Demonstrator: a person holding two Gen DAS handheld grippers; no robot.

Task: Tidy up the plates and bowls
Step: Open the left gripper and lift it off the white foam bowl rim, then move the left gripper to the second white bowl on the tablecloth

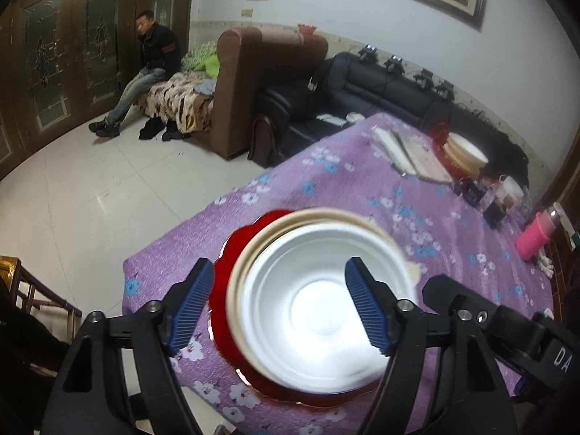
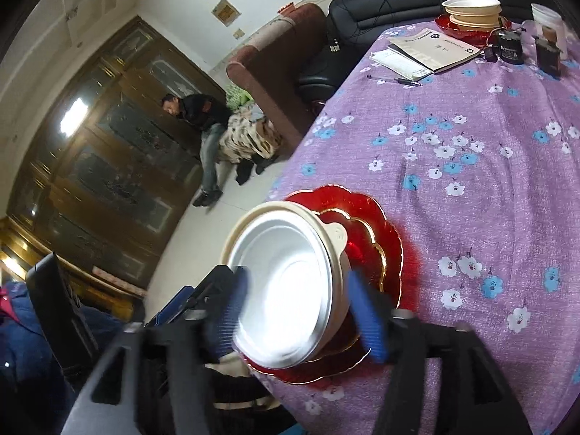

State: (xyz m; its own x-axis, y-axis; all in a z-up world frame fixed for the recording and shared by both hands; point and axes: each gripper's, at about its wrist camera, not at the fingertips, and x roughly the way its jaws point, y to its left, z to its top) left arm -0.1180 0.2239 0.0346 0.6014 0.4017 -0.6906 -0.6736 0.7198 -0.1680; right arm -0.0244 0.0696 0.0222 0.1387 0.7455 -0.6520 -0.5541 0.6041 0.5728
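Two stacks of dishes on the surface (image 1: 362, 188), which wears a purple floral cloth. Near stack, lower centre of both views: white-lined bowl (image 1: 322, 311) nested in a cream bowl (image 1: 253, 253), sitting on red scalloped plates (image 2: 366, 224) with gold rims, close to the surface's near edge. Far stack at upper right of both views: cream bowls (image 2: 471, 9) on a red plate (image 2: 467, 29), beside papers (image 2: 427, 50) and a pen (image 2: 395, 80).

Left hand-held gripper (image 1: 293, 308): jaws stand wide apart, blue ribbed pads (image 1: 194, 306) either side of the white-lined bowl as seen from its camera; pads clear of the rim, nothing gripped. Right hand-held gripper (image 2: 304, 317): jaws also apart, blurred pads (image 2: 366, 320) flanking the bowl's near rim; no firm grip visible, though contact at the left pad cannot be ruled out.

Pink bottle (image 1: 536, 232) lies at right edge of left view. Person seated (image 1: 145, 72) on a patterned sofa, upper left.
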